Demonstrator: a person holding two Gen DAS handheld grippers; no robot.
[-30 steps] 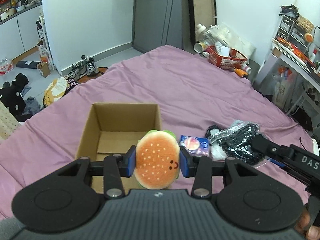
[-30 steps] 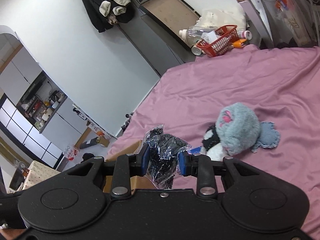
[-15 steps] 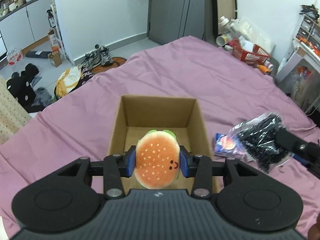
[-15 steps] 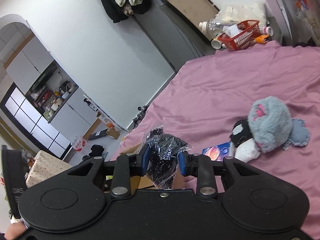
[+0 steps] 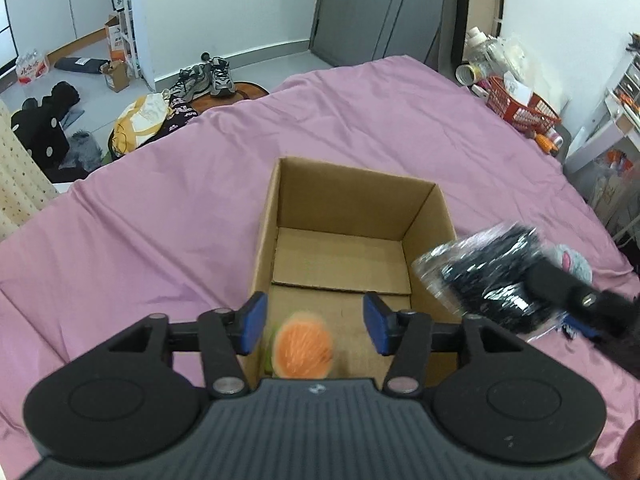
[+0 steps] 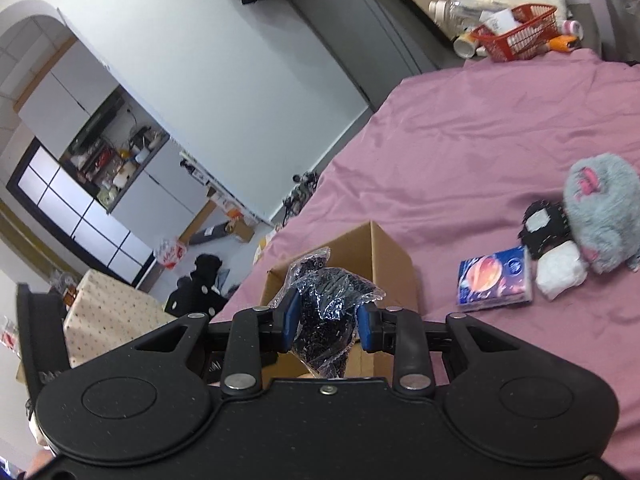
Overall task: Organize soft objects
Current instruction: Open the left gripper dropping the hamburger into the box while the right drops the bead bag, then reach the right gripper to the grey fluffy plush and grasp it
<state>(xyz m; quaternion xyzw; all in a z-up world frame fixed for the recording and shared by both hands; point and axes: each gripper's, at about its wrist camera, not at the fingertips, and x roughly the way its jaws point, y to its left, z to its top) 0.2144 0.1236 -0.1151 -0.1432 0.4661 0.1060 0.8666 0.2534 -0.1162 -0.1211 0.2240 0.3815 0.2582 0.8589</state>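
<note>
Trouble is looming at the left claw [image 5: 314, 324], which is gaping wide above the cardboard box [image 5: 352, 216] while the burger plush [image 5: 303, 350] is blurring below it, apparently dropping inside; it could bounce off the near wall.

Right claw [image 6: 325, 326] is clamping the black bagged item [image 6: 326, 320] over the box [image 6: 384, 252]; slippery plastic could slide free early onto the bed [image 6: 460, 152].

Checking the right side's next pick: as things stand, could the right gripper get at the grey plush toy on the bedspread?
Probably not yet. The right gripper is shut on a bagged black item, so its fingers are occupied. The grey plush toy itself lies uncovered on the bedspread.
</note>
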